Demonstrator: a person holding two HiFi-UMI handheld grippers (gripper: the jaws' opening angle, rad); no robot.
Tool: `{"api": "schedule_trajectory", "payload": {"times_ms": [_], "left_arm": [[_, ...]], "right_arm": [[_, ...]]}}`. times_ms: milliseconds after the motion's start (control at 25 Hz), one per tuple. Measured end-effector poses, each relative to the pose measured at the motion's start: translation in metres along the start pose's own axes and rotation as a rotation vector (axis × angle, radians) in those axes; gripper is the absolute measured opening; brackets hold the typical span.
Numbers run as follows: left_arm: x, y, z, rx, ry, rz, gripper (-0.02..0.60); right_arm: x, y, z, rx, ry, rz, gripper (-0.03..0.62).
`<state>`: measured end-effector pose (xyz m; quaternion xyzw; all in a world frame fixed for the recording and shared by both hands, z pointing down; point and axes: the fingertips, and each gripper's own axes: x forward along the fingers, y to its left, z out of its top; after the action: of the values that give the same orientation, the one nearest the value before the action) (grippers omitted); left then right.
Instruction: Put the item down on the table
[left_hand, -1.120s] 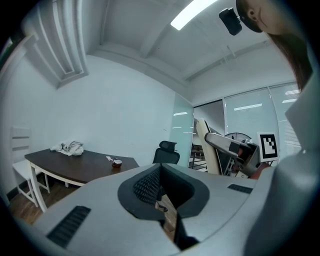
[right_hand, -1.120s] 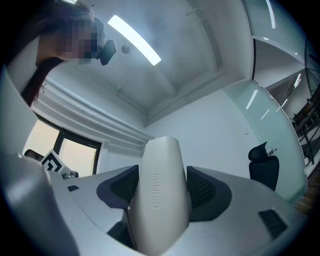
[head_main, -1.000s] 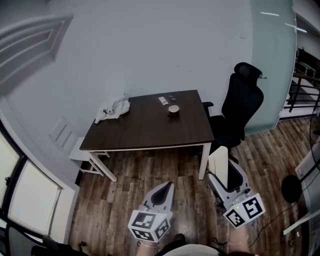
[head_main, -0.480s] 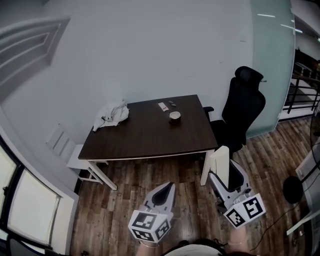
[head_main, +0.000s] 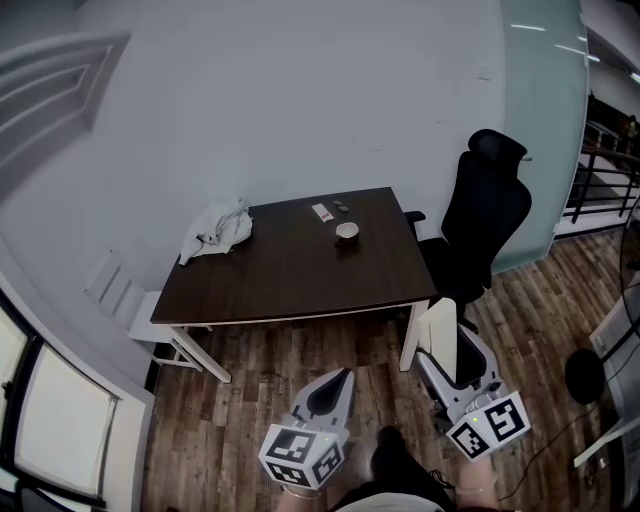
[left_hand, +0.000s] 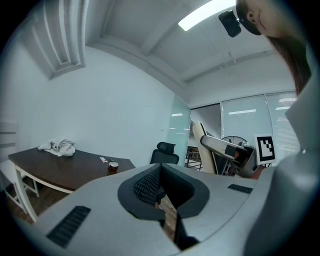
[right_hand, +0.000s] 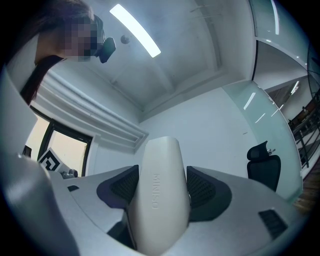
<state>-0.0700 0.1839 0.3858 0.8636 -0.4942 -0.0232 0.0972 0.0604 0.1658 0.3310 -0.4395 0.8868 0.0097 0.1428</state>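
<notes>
The right gripper (head_main: 452, 352) holds a cream-white case (head_main: 438, 328) upright over the wooden floor (head_main: 250, 410), just off the near right corner of the desk (head_main: 280, 275) and apart from it. In the right gripper view the case (right_hand: 158, 200) fills the middle: a smooth, matte, oblong shell with a rounded top, sides that widen slightly toward the bottom, and the word MINISO pressed into its face, running lengthwise. The ribbed dark fingers (right_hand: 202, 189) press against both of its sides, so this gripper is clamped on it, with the top of the case rising well past the fingertips. The left gripper (head_main: 333, 387) hangs beside it over the floor, and its fingers (left_hand: 142, 186) are drawn together into a point, with only a thin slit between the pads and nothing in it. The desk has a dark brown top on white legs and stands against a pale wall. On it lie a crumpled white cloth (head_main: 214, 230) at the far left corner, a small round bowl (head_main: 347, 231) toward the far right, and a small flat packet (head_main: 322, 212) just behind the bowl with a tiny dark thing beside it, too small to tell. A black office chair (head_main: 486, 222) stands at the desk's right end, in front of a frosted glass partition (head_main: 545, 130).
</notes>
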Motion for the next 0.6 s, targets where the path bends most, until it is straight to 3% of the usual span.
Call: {"api": "schedule_trajectory", "payload": {"times_ms": [600], "left_arm": [[0.096,0.047,0.006,0.005,0.009,-0.017,0.018]], "right_arm": [[0.081,-0.068,-0.031,0.018,0.024,0.010,0.307]]}}
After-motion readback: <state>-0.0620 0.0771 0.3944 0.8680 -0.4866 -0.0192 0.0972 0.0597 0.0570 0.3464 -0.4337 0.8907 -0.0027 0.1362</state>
